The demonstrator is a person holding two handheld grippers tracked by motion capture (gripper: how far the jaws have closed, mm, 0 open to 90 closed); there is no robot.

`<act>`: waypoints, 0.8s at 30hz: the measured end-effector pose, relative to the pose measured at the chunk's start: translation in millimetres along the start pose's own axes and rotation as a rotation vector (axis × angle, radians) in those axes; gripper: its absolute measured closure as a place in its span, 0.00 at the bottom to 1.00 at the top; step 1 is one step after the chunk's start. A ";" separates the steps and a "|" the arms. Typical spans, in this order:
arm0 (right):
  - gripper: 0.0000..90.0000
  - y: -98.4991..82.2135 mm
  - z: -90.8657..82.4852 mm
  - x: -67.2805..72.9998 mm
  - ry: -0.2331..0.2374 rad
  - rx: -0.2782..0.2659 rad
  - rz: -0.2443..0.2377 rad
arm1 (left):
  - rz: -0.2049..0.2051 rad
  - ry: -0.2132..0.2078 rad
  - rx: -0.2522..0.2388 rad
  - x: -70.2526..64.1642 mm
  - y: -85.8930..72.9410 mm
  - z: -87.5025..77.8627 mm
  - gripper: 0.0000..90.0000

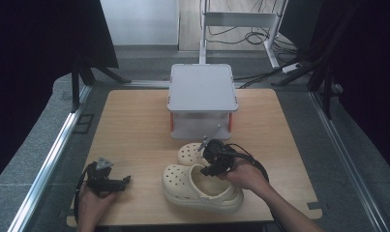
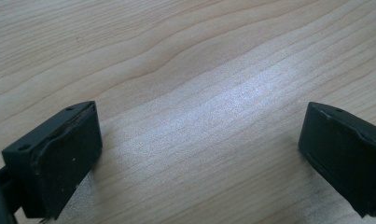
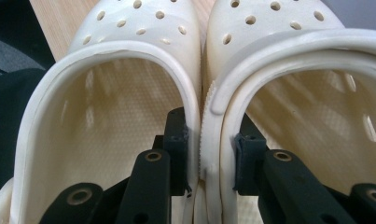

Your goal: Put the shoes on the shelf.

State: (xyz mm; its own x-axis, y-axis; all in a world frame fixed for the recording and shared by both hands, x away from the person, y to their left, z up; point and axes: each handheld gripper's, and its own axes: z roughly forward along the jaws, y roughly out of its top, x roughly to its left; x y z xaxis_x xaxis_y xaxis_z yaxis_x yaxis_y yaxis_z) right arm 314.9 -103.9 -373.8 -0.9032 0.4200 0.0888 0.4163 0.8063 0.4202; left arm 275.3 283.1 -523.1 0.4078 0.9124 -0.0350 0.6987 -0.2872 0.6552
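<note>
Wooden table (image 1: pixel 134 125), grey lidded box (image 1: pixel 202 99) at the back. Right gripper (image 3: pixel 209 154) pinches both cream clogs' (image 1: pixel 202 186) adjoining inner walls together, clogs near the front edge. Pair gathered; stowing it looks still to come. Left gripper (image 1: pixel 116 182) rests released, nothing between its jaws.

Matt cream foam clogs (image 1: pixel 202 186), pale grained wood table (image 1: pixel 134 125), smooth grey plastic box (image 1: pixel 202 99)

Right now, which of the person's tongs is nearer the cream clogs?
Right. The right tongs are shut on the clogs, one jaw inside each, pinching their touching side walls together. The left tongs sit apart on the table, off to the clogs' left, open.
</note>
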 end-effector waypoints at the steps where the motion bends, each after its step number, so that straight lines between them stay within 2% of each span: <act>1: 0.80 0.7 -3.1 -0.1 -0.001 0.001 0.002 | 0.000 0.000 0.000 0.0 0.0 0.0 0.00; 17: 0.80 23.8 -72.0 -4.2 -0.036 -0.037 0.040 | -0.001 -0.001 -0.001 -0.1 0.3 0.2 0.00; 24: 0.80 38.6 -102.9 -14.5 -0.065 -0.070 0.083 | -0.001 -0.001 -0.001 -0.1 0.3 0.2 0.00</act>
State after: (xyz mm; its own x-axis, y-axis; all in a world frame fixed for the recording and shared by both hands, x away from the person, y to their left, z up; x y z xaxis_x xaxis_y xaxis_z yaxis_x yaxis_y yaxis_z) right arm 333.3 -121.7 -265.9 -0.8563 0.5120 0.0679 0.4789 0.7376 0.4761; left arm 275.6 282.9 -523.1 0.4074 0.9125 -0.0362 0.6985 -0.2858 0.6560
